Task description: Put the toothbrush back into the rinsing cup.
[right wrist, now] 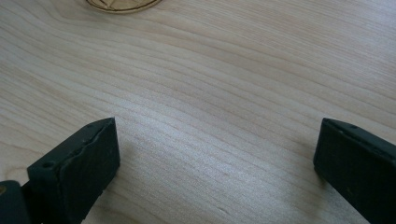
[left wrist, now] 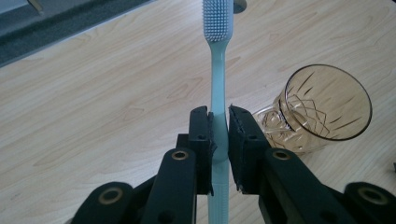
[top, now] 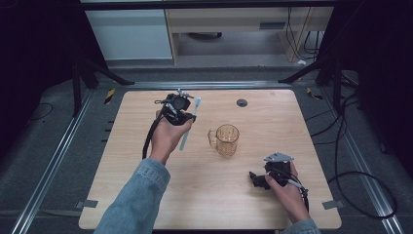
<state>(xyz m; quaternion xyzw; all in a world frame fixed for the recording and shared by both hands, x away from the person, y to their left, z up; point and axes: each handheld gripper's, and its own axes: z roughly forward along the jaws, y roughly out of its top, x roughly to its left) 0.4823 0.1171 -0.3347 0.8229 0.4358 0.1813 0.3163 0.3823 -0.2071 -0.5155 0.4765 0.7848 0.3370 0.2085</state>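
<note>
Two hand-held grippers: left hand-held gripper [left wrist: 219, 135] clamps the toothbrush [left wrist: 217, 70] beside the amber mug [top: 227, 140]; right hand-held gripper [right wrist: 217, 154] gapes wide, empty, over the counter [top: 146, 195].

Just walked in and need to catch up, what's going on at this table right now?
A person is working at a wooden table with a gripper in each hand. The left gripper is shut on a pale toothbrush, bristle end pointing away from the jaws, to the left of an amber glass mug that stands near the middle of the table. The right gripper is open with nothing between its jaws, low over the table near the mug.
</note>
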